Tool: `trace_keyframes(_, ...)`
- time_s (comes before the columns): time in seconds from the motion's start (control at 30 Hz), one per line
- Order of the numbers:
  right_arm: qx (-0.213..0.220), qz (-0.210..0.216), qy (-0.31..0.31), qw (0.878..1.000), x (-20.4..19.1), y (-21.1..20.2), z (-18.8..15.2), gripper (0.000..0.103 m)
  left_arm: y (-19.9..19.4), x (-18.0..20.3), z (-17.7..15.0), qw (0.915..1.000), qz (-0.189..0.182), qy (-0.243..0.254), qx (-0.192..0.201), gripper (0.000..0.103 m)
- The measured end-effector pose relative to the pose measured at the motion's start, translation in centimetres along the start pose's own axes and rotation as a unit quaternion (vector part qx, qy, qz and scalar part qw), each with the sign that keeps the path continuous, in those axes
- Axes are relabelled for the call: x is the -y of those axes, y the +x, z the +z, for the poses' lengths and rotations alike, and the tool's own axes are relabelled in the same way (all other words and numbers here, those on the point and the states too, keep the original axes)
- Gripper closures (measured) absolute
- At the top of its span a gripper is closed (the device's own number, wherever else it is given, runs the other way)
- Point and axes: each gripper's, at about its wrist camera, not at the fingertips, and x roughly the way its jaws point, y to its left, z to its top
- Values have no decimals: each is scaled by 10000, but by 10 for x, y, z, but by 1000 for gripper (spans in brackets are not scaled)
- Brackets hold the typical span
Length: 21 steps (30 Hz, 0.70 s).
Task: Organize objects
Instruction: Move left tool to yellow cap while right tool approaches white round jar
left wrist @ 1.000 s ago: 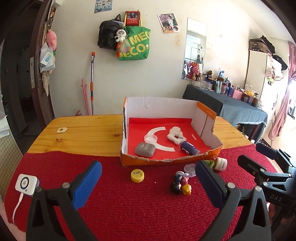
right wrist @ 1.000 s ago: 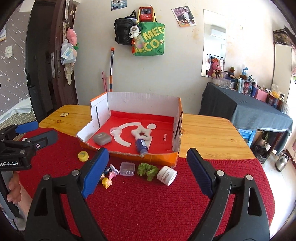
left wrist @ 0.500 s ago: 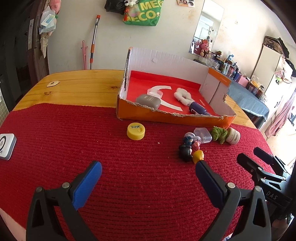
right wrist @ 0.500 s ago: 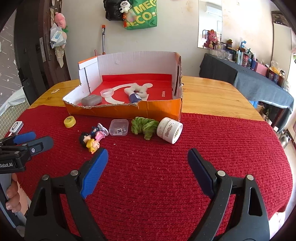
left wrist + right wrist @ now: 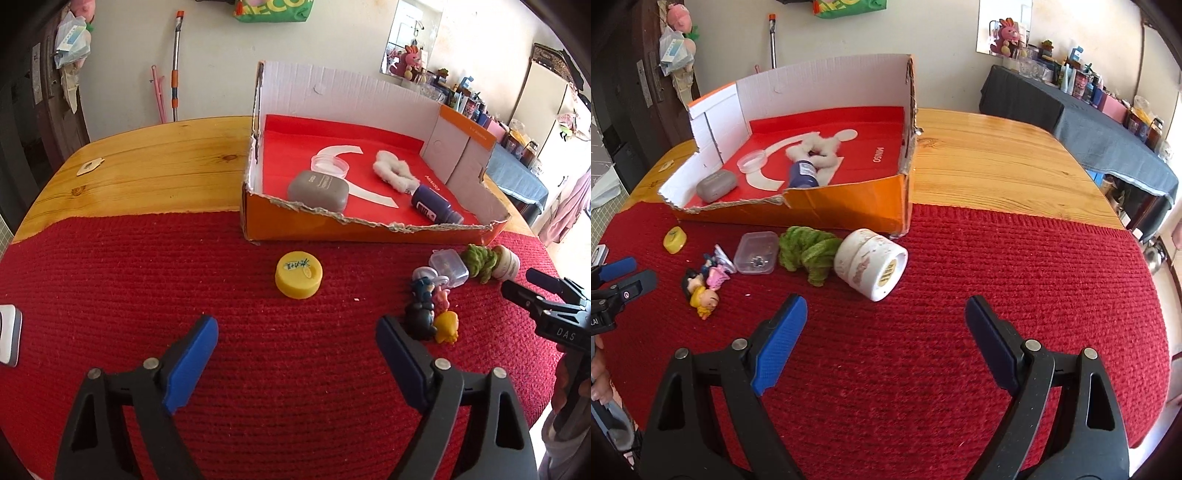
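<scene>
Red mat [image 5: 997,258] carries scattered toys [image 5: 701,284] before both wide-open, empty grippers, left gripper [image 5: 297,354] and right gripper [image 5: 886,325].

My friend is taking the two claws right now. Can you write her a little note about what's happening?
Left claw: open, holding nothing, over the red mat facing the yellow cap.
Right claw: open, holding nothing, facing the white jar lying on its side.
Already in the box: grey case, clear lid, white fluffy thing, blue bottle.
Still on the mat in front of the box: yellow cap, toy figures, small clear box, green fluffy thing, white jar.
</scene>
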Motion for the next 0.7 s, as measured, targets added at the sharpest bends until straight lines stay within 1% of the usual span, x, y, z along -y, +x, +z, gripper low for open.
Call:
trace_keyframes(0.1, -163, 68, -141, 9997, 5, 11, 9, 16, 12, 0, 9, 9997, 10, 160, -163, 27)
trace_keyframes(0.17, -252, 178, -207, 9993, 6, 17, 13, 18, 16, -1, 14, 9995, 41, 240, -196, 29)
trace_keyframes(0.23, -295, 299, -300, 9987, 5, 22, 16, 24, 19, -1, 18, 9993, -14, 308, -212, 33)
trace_keyframes(0.33, -298, 434, -399, 9978, 3, 26, 18, 37, 22, -1, 22, 9991, -166, 343, -206, 39)
trace_keyframes(0.4, -219, 472, -435, 9977, 2, 24, 19, 51, 22, 0, 21, 9988, -256, 391, -155, 50)
trace_keyframes(0.43, -184, 569, -430, 9973, 1, 23, 19, 56, 21, 0, 20, 9987, -281, 407, -118, 54)
trace_keyframes(0.47, -151, 671, -380, 9969, 2, 22, 20, 64, 21, 1, 19, 9986, -304, 421, -89, 63)
trace_keyframes(0.53, -121, 829, -319, 9960, 3, 20, 18, 63, 19, 1, 17, 9986, -312, 425, -17, 72)
trace_keyframes(0.57, -98, 879, -313, 9956, 3, 19, 18, 64, 18, 1, 15, 9986, -348, 407, 9, 72)
trace_keyframes(0.7, 65, 817, -313, 9961, 2, 10, 17, 64, 13, -1, 14, 9983, -463, 338, 77, 72)
